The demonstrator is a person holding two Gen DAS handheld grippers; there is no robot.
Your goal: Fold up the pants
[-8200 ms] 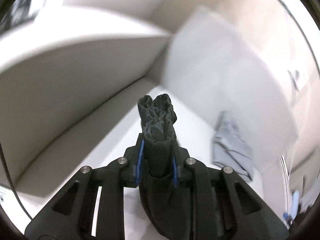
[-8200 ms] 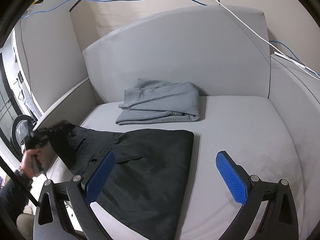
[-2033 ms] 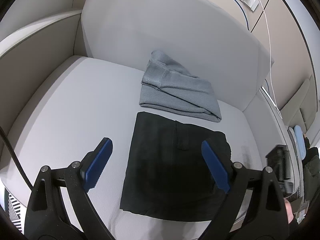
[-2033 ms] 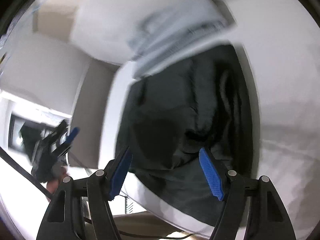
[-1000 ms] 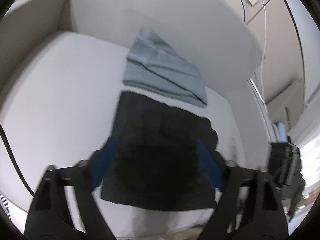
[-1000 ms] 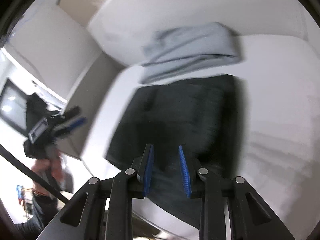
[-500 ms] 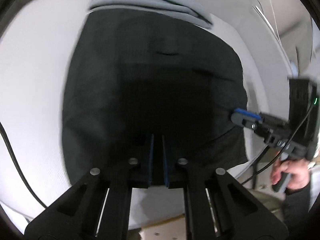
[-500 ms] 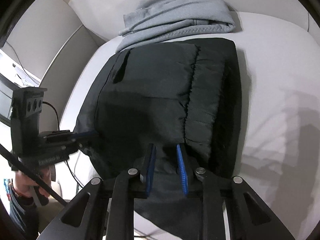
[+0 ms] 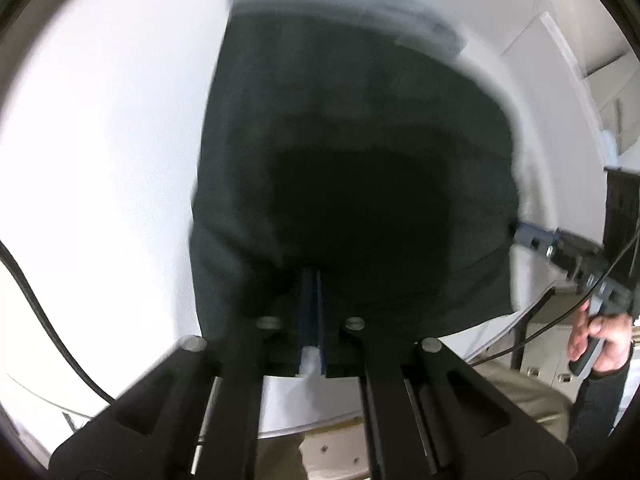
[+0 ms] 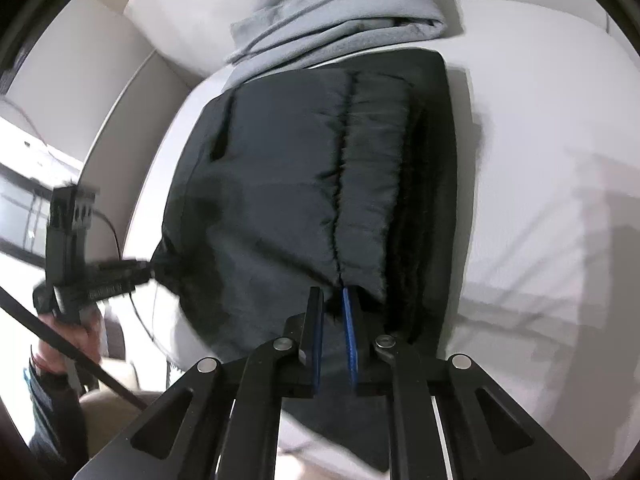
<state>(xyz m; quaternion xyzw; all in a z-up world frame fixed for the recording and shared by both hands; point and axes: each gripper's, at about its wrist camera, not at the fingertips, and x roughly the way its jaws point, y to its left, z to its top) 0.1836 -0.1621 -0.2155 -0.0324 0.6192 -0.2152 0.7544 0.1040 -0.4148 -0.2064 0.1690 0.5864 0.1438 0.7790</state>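
Cushion (image 10: 540, 168) of the pale sofa seat spreads smooth and matte ahead of both sets of jaws, carrying the black pants (image 10: 288, 184), which lie on it as a compact, roughly rectangular stack with a puckered seam running lengthwise and a ribbed folded edge to its right. Folding looks well advanced; judging by the two grips on the near hem, one more fold away from the jaws probably remains. Beyond the pants, touching their far edge, sits a soft grey fleece garment (image 10: 340, 12), already folded. Right gripper (image 10: 333, 322) has its jaws narrow, pinching the near hem; left gripper (image 9: 311, 312) likewise shows jaws nearly together on the hem.
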